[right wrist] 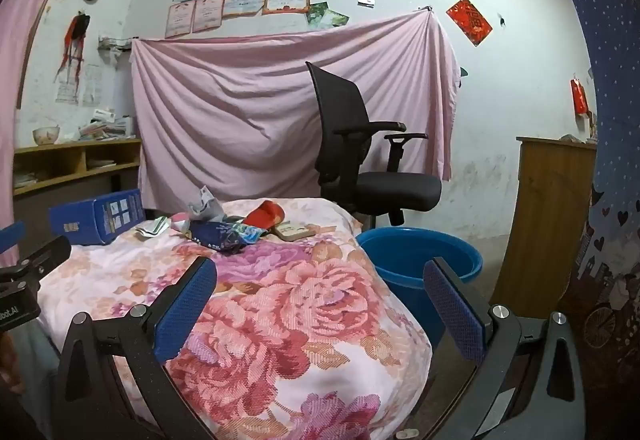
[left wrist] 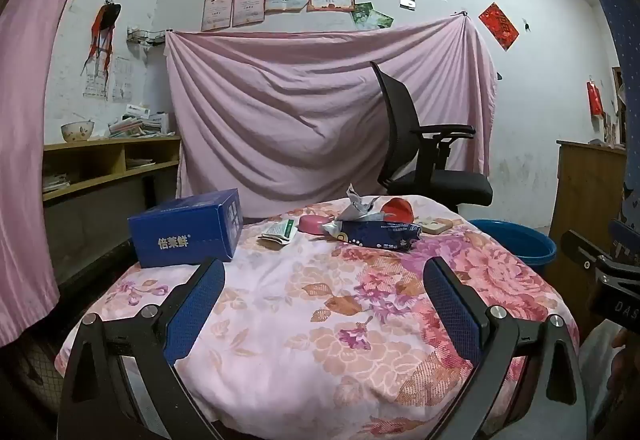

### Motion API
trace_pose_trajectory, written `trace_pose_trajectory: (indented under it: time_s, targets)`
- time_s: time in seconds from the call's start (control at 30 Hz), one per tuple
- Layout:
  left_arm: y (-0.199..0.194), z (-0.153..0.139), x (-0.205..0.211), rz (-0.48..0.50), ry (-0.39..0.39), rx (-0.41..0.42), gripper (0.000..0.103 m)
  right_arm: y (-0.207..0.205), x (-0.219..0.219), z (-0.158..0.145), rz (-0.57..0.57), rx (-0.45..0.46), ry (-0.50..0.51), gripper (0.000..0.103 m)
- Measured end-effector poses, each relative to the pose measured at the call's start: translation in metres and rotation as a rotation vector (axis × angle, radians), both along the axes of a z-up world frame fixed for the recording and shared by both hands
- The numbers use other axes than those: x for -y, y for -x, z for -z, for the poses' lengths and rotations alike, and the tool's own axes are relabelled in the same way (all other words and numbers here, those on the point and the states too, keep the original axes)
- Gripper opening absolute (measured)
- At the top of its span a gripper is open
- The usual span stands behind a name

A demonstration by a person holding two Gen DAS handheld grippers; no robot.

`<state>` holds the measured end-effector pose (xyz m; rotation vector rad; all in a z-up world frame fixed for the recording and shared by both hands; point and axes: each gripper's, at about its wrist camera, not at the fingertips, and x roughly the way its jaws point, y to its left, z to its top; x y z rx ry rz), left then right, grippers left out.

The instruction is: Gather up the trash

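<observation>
Reaching across the floral cloth (left wrist: 304, 312) is where you could slip up: the litter sits in one tight heap at the middle of the frame, far side of the table. The crumpled wrapper (left wrist: 356, 205) rests on the dark blue packet (left wrist: 380, 236), with a green-and-white sachet (left wrist: 280, 232) just left of it, and a pink dish (left wrist: 314, 224), a red piece (left wrist: 396, 209) and a small beige object (left wrist: 436, 226) crowd in beside them. A wide bite could catch a keeper along with the rubbish, I judge, or drag the loose cloth and tip things off the edge. The blue basin (right wrist: 420, 252), at centre right of the right wrist view, stands low beside the table, so a light wrapper dropped from too high may miss it. The big blue box (left wrist: 186, 230) at centre left may not be trash at all.

Your left gripper (left wrist: 324, 276) and right gripper (right wrist: 320, 276) both hang spread wide and empty, tilted slightly downward over the near edge, well apart from the heap.
</observation>
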<state>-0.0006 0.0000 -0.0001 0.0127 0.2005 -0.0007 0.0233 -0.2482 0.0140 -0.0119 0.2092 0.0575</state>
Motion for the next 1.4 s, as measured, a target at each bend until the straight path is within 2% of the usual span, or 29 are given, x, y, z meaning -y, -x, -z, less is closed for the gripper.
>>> trace_pose_trajectory:
  time_s: [1.4]
  targets:
    - [0.0007, -0.0004, 0.0003, 0.004, 0.004, -0.011, 0.097, -0.0004, -0.0004, 0.0008, -0.001, -0.002, 0.003, 0.103]
